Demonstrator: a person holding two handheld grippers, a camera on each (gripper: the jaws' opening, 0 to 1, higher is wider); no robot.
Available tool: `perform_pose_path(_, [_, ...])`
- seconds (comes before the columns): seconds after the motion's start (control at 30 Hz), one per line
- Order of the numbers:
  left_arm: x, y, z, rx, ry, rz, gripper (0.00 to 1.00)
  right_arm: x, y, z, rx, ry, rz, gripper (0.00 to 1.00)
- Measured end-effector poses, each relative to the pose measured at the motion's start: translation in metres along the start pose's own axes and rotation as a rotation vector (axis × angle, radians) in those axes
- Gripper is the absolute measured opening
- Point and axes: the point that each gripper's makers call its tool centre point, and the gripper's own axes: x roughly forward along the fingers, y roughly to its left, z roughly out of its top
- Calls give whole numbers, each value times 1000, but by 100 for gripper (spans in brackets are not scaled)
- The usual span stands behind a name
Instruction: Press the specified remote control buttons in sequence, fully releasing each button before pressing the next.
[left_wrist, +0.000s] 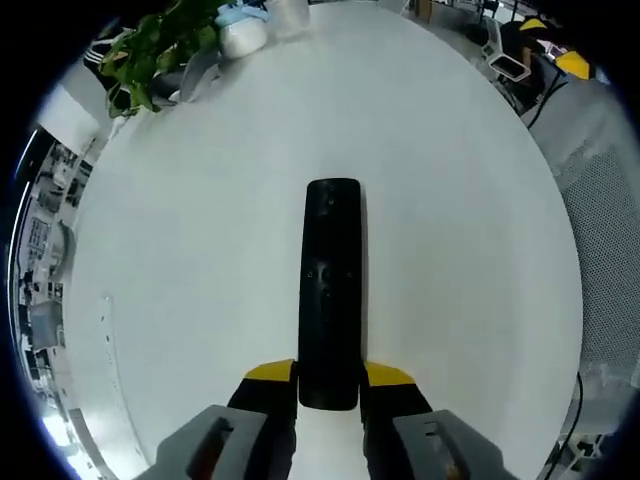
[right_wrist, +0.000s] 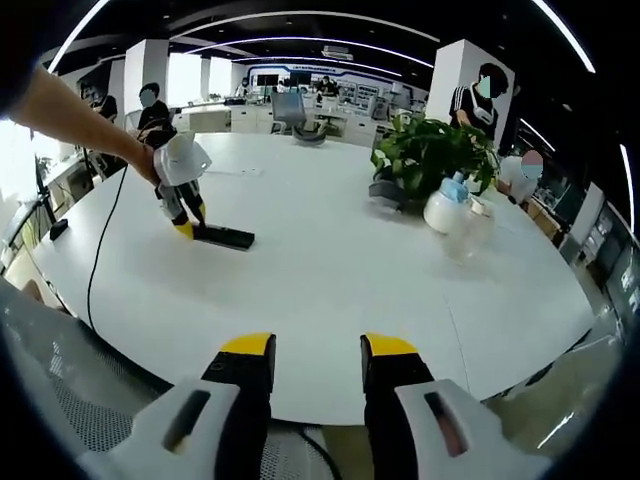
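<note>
A long black remote control (left_wrist: 331, 290) lies on the white round table (left_wrist: 200, 260), pointing away from me in the left gripper view. My left gripper (left_wrist: 329, 375) has its yellow-tipped jaws against both sides of the remote's near end, shut on it. In the right gripper view the same remote (right_wrist: 224, 236) lies far off on the table's left part, with the left gripper (right_wrist: 186, 226) held over its end by a person's arm (right_wrist: 70, 112). My right gripper (right_wrist: 317, 350) hovers at the table's near edge, open and holding nothing.
A potted green plant (right_wrist: 432, 150) stands on the table (right_wrist: 330, 270) with a white-and-blue bottle (right_wrist: 447, 209) and a clear cup (right_wrist: 474, 232) beside it. A black cable (right_wrist: 100, 262) runs across the table's left side. A mesh chair back (right_wrist: 70, 390) sits below the near edge. People stand in the background.
</note>
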Motion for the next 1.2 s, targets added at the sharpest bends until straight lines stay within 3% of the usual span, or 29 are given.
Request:
perform_pose_path(0.63, [1,-10,1,-19,17,2,23,-1,-1,1,3,-5,-2,31])
perform_pose_path(0.9, [4,-17,3,15,64,-4,23,-1,-1,1,1,-7,-3,29])
perform_pose_path(1.07, [4,-22,5,84,86,13,23,-2,-1,1,0,-6,-1,28])
perform_pose_path(1.2, [4,-23,4,60,88,3,23,-2,-1,1,0,-7,-2,27])
